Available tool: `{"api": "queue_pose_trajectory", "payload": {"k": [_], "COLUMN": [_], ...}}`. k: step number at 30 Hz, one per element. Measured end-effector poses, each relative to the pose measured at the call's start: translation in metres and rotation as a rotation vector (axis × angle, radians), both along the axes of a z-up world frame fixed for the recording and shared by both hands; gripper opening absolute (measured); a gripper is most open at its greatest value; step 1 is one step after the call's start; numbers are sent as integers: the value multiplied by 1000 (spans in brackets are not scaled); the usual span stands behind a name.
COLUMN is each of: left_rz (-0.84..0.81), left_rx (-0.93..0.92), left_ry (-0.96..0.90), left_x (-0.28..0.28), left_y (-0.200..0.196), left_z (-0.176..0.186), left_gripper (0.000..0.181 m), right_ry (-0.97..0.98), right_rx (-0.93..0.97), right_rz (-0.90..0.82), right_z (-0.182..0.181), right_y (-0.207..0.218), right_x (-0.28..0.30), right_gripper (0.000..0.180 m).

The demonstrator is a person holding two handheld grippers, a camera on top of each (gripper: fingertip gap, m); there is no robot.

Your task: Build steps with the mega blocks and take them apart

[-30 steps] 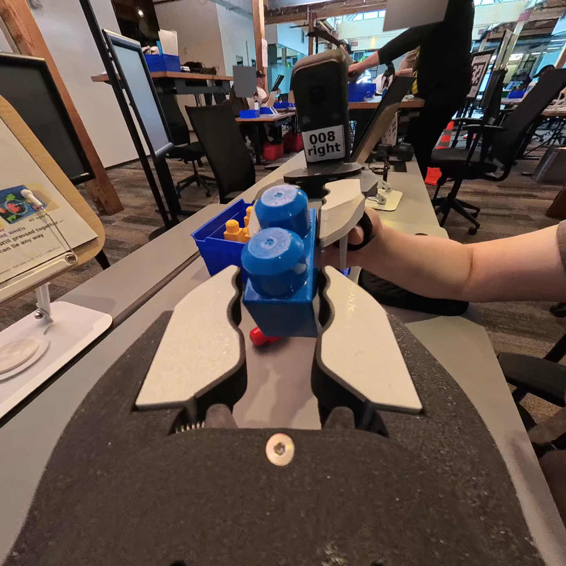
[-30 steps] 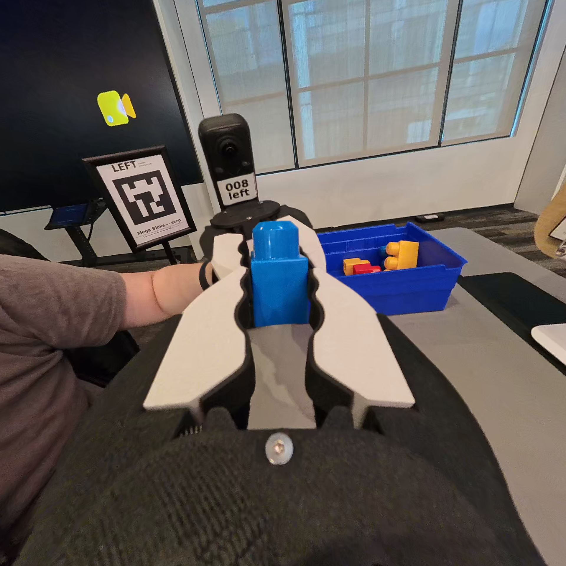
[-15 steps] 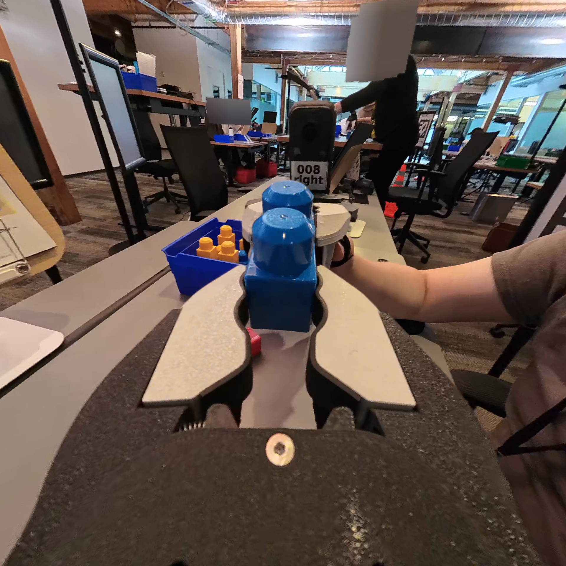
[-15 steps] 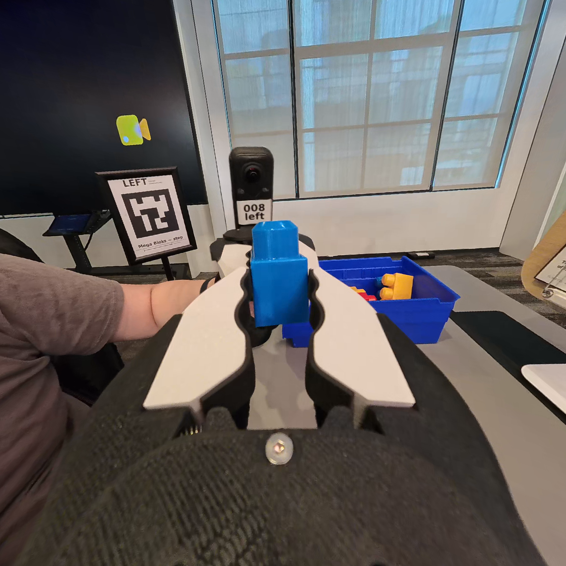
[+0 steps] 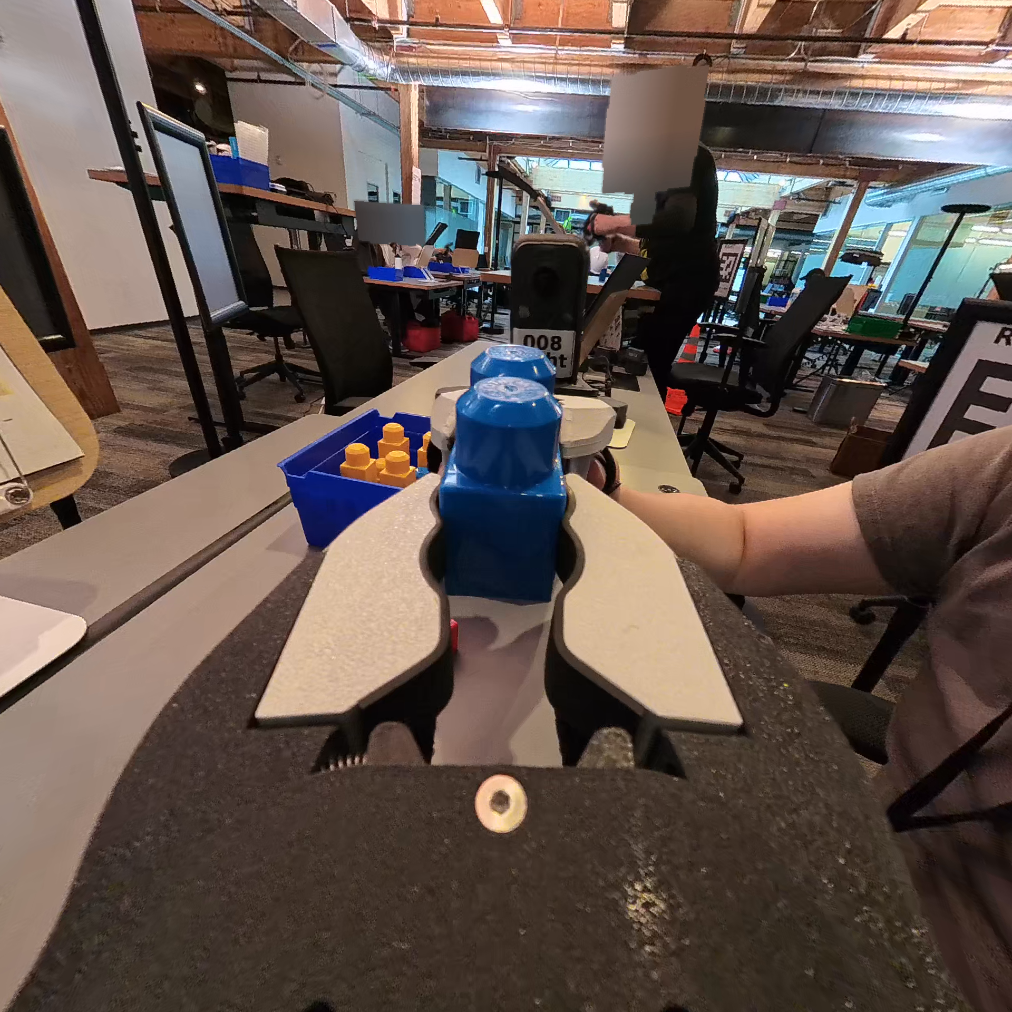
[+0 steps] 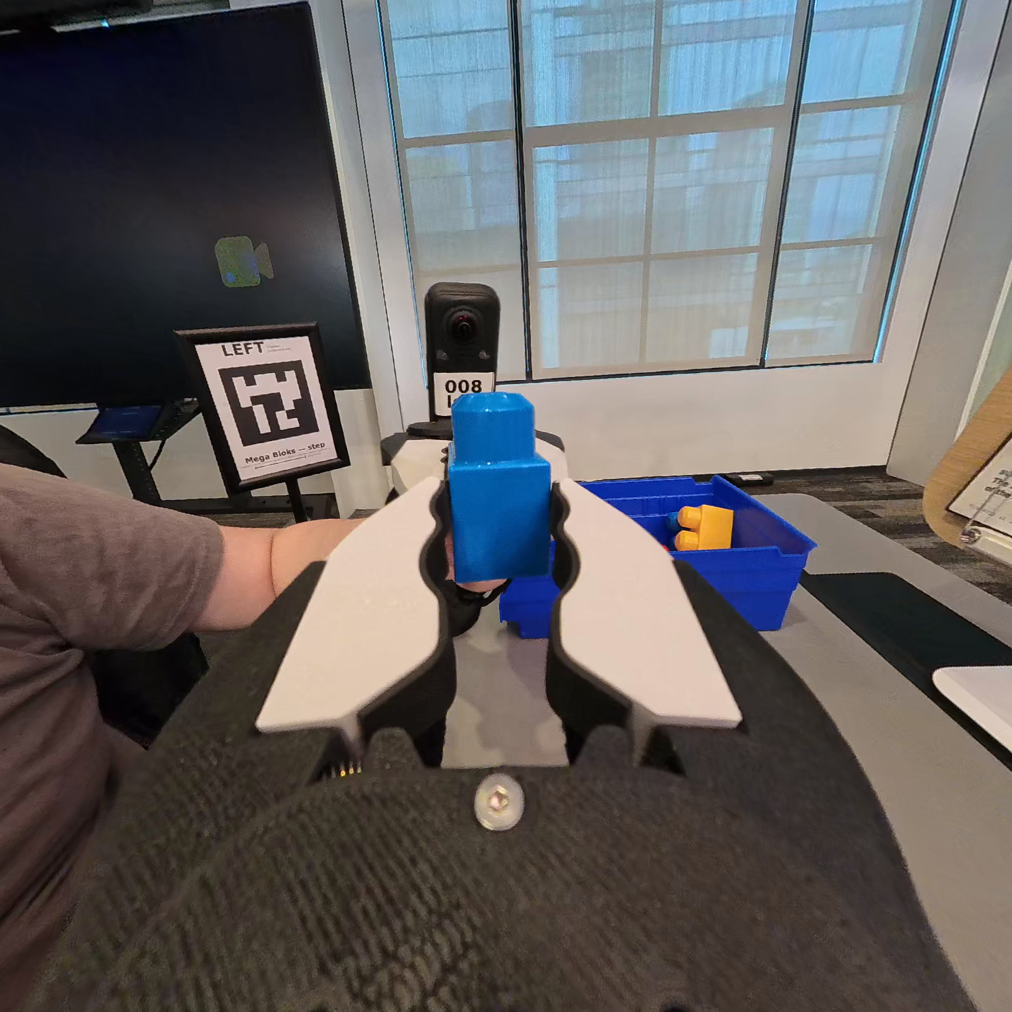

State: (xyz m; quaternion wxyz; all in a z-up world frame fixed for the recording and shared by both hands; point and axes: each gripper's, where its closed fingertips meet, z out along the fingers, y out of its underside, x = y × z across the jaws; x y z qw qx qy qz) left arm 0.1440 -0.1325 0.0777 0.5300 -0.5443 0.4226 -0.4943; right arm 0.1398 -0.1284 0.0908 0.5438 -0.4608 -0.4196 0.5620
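Observation:
A blue two-stud block (image 5: 501,539) is held in the air between both grippers, studs up. My left gripper (image 5: 501,493) is shut on its near end. My right gripper (image 6: 495,487) is shut on the opposite end of the same block (image 6: 498,520), where only one stud shows. The two grippers face each other: the right one's white fingers (image 5: 588,427) show behind the block in the left wrist view, and the left one's fingers (image 6: 416,463) show behind it in the right wrist view. A small red block (image 5: 452,635) lies on the grey table (image 5: 164,525) below, mostly hidden.
A blue bin (image 5: 328,504) with yellow blocks (image 5: 378,463) stands on the table just beyond the grippers; it also shows in the right wrist view (image 6: 739,580) with a yellow block (image 6: 703,528). A black mat (image 6: 903,624) and a white tray corner (image 6: 980,701) lie at the right. A framed sign (image 6: 268,405) stands off the table. The tips of both grippers are at nearly the same place.
Both grippers have lifted the blue block higher above the table and levelled out. The bin now sits lower in both views. Both stay shut on the block.

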Motion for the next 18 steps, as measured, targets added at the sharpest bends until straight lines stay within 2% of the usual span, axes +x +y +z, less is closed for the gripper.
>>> {"api": "queue_pose_trajectory", "payload": {"k": [5, 9, 11, 15, 18], "left_rz": [10, 56, 91, 146, 162], "left_rx": [-1, -2, -8, -52, -70], "left_ry": [-13, -20, -15, -21, -42], "left_x": [-7, -22, -31, -49, -58], "left_y": [9, 24, 33, 50, 55], "left_z": [-1, -7, -14, -27, -27], "left_gripper": [37, 37, 37, 36, 36], "right_ry": [2, -189, -395, -889, -1152], "right_rx": [68, 82, 45, -68, -250], "right_rz": [-72, -147, -216, -407, -380], "right_z": [9, 1, -23, -98, -154], "right_y": [7, 23, 39, 76, 75], "right_x": [12, 28, 39, 78, 92], "right_gripper": [39, 43, 45, 43, 41]}}
